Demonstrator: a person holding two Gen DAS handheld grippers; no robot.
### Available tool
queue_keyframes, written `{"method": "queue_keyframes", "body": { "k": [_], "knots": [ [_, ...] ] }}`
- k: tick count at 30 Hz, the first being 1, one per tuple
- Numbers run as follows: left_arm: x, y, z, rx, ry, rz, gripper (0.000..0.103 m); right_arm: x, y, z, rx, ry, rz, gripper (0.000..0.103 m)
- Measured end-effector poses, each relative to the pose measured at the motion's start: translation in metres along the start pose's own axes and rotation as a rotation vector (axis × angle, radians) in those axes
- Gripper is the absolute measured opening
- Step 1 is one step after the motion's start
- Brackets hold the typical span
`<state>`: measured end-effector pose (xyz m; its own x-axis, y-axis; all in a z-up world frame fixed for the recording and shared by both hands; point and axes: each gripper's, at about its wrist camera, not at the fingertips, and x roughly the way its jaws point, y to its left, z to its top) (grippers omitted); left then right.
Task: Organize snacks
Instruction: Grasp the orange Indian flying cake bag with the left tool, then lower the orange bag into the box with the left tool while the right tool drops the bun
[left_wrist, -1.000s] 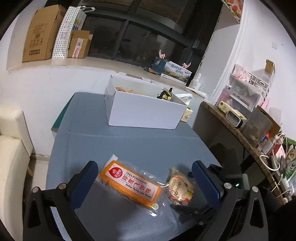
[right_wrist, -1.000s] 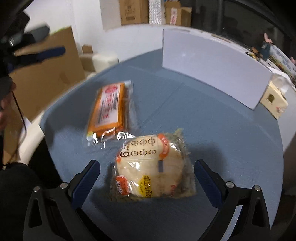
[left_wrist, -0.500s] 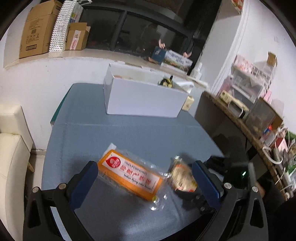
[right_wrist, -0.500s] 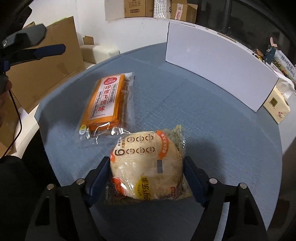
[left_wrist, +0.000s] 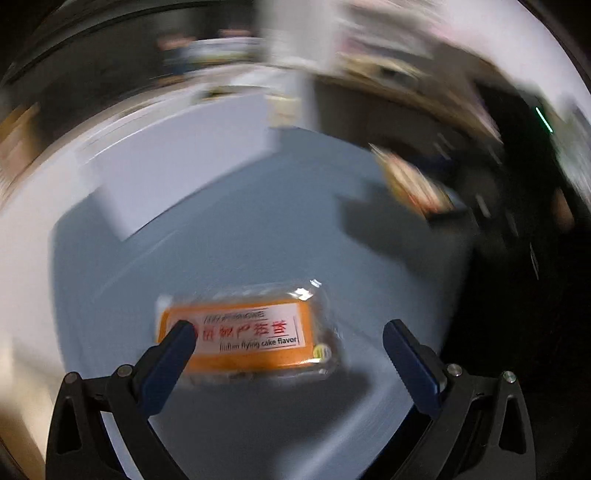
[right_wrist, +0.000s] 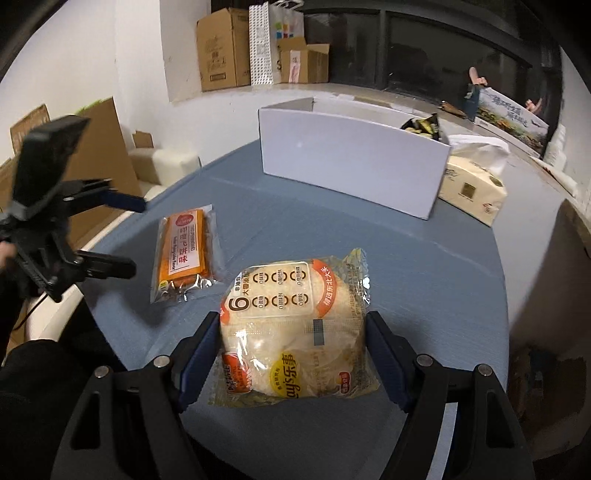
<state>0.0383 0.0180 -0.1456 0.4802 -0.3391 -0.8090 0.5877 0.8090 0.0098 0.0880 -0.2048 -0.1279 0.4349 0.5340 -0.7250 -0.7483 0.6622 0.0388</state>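
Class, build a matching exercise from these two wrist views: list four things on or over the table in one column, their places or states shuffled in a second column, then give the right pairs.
Things
1. round rice-cracker pack
2. orange flat pack
3. white box
4. tissue box

States
A. stands at the table's far side, snacks inside
B. clamped in the right hand-held gripper
C. lies flat on the blue table, ungripped, left hand-held gripper open above it
D. beside the white box, touching it

Pairs: 1-B, 2-C, 3-A, 4-D

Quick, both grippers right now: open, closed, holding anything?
Left gripper: open, above the orange flat snack pack, holding nothing.
Right gripper: closed on the round clear-wrapped rice cracker pack.
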Motion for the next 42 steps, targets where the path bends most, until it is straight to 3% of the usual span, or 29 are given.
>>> {"method": "queue_keyframes", "body": {
  "k": [3, 6, 12, 16, 22, 27, 29, 30, 31, 32, 35, 37, 42],
  "knots": [
    [0.014, 0.006, 0.013, 0.299, 0.156, -0.02, 0.103, -0.005, -0.006, -0.001, 0.008, -0.002, -0.007, 0.081],
    [0.027, 0.014, 0.026, 0.42, 0.249, -0.11, 0.103, -0.004, -0.009, -0.003, 0.025, -0.004, -0.013, 0.081],
    [0.063, 0.009, 0.028, 0.68, 0.356, -0.24, 0.103, -0.003, -0.012, -0.009, 0.048, 0.014, -0.011, 0.081],
    [0.072, 0.011, 0.031, 0.751, 0.392, -0.349, 0.103, -0.004, -0.019, -0.016, 0.079, 0.027, -0.009, 0.081],
    [0.084, 0.024, 0.048, 0.756, 0.38, -0.4, 0.103, 0.003, -0.026, -0.023, 0.109, 0.053, -0.009, 0.081],
    [0.083, 0.03, 0.058, 0.696, 0.37, -0.385, 0.103, 0.008, -0.027, -0.026, 0.121, 0.07, -0.002, 0.081],
    [0.082, 0.024, 0.058, 0.602, 0.356, -0.352, 0.102, 0.009, -0.027, -0.025, 0.124, 0.07, 0.004, 0.081],
    [0.08, 0.024, 0.062, 0.536, 0.337, -0.31, 0.097, 0.009, -0.026, -0.026, 0.123, 0.068, 0.008, 0.081],
    [0.077, 0.027, 0.065, 0.479, 0.309, -0.286, 0.078, 0.009, -0.026, -0.026, 0.122, 0.065, 0.012, 0.081],
    [0.072, 0.03, 0.069, 0.412, 0.274, -0.258, 0.068, 0.008, -0.025, -0.026, 0.12, 0.062, 0.018, 0.081],
    [0.057, 0.03, 0.064, 0.215, 0.168, -0.071, 0.065, 0.008, -0.024, -0.027, 0.116, 0.055, 0.027, 0.081],
    [0.046, 0.033, 0.052, 0.083, 0.115, -0.013, 0.064, 0.008, -0.024, -0.027, 0.118, 0.048, 0.031, 0.081],
    [-0.001, 0.042, 0.047, -0.219, -0.129, 0.063, 0.063, 0.009, -0.025, -0.024, 0.127, 0.04, 0.046, 0.081]
  ]
}}
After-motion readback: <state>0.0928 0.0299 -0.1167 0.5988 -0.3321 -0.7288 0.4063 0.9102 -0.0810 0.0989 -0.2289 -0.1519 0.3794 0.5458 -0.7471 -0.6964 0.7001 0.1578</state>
